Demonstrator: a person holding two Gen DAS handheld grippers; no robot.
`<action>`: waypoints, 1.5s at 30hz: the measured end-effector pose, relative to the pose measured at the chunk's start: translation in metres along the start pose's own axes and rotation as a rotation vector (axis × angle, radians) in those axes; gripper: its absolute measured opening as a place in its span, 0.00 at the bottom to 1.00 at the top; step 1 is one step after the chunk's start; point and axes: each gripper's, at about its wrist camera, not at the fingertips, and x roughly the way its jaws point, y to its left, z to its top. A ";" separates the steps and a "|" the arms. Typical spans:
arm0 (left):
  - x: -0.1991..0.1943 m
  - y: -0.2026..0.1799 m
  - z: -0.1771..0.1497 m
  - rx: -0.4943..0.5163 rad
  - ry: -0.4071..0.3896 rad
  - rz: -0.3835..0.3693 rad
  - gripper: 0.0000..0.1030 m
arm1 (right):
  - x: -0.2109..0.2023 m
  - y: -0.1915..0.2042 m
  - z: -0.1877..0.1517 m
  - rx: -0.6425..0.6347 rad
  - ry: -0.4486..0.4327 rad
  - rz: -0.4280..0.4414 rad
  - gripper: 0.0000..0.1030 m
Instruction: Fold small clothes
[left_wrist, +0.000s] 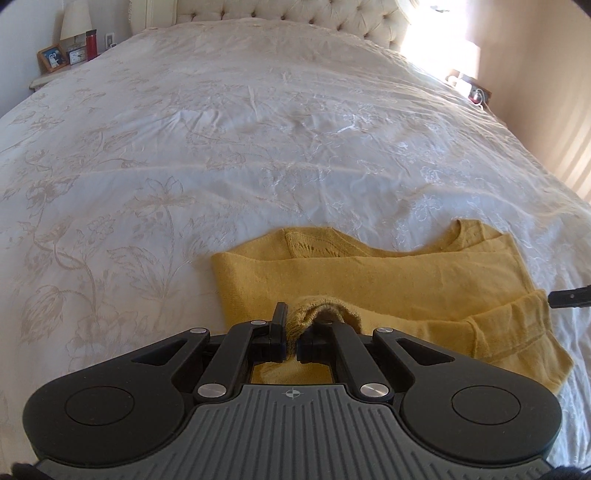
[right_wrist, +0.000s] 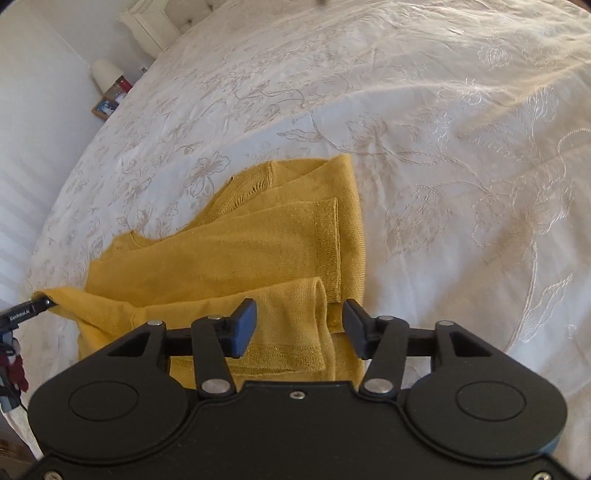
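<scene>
A small mustard-yellow knit top (left_wrist: 388, 280) lies partly folded on the white bedspread, sleeves laid over its body. My left gripper (left_wrist: 291, 332) is shut on a bunched edge of the top near its lower hem. In the right wrist view the same top (right_wrist: 258, 251) lies ahead. My right gripper (right_wrist: 299, 328) is open and hovers over a folded sleeve cuff with its fingers on either side, gripping nothing. The left gripper's tip (right_wrist: 33, 308) shows at the left edge, pinching a corner of the cloth. The right gripper's fingertip (left_wrist: 569, 297) pokes in at the right edge.
A white floral bedspread (left_wrist: 258, 147) covers a large bed with a tufted headboard (left_wrist: 295, 14). A nightstand at far left holds a lamp (left_wrist: 75, 22), photo frame (left_wrist: 51, 57), clock and red bottle. Another nightstand (left_wrist: 469, 86) stands at right, under a bright window.
</scene>
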 end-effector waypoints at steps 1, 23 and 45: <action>0.000 0.000 0.000 -0.002 -0.001 0.000 0.04 | 0.003 0.003 0.000 -0.011 0.012 0.002 0.50; 0.070 0.028 0.040 -0.149 0.105 0.030 0.07 | 0.053 -0.020 0.071 0.240 -0.033 -0.035 0.19; 0.034 -0.047 -0.055 -0.034 0.181 0.006 0.59 | 0.053 0.057 0.011 -0.247 0.011 -0.059 0.52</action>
